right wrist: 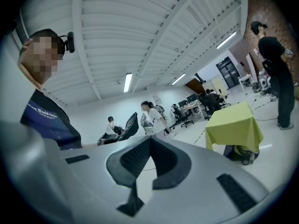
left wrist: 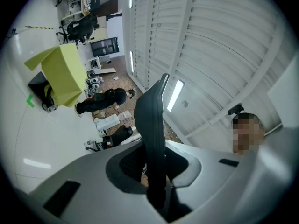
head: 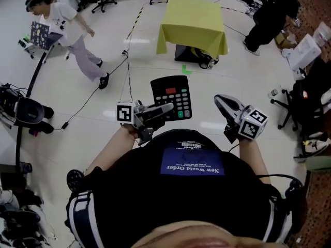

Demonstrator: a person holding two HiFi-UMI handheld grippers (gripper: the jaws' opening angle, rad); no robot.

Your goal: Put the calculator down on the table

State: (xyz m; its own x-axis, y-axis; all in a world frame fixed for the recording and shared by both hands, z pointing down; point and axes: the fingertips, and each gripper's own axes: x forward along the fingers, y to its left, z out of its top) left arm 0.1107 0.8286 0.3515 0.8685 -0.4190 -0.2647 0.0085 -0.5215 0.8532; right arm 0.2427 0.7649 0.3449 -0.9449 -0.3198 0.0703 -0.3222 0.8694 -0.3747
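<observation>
A black calculator [head: 171, 97] with a red key and a green key hangs in the air above the white floor, with my left gripper [head: 161, 110] shut on its near edge. The left gripper view has the calculator [left wrist: 153, 125] edge-on, standing up between the jaws of my left gripper [left wrist: 156, 171]. A table under a yellow-green cloth [head: 192, 22] stands some way ahead, and is also the yellow table [left wrist: 60, 73] and the table [right wrist: 233, 127]. My right gripper [head: 225, 105] is held out to the right of the calculator, jaws together and empty, as my right gripper [right wrist: 142, 169] shows.
A black box [head: 190, 53] sits under the table, with a green tape mark [head: 186, 69] on the floor before it. One person [head: 70, 27] walks at the far left, another [head: 269, 17] bends at the far right. Cables [head: 126, 61] run across the floor; office chairs stand around.
</observation>
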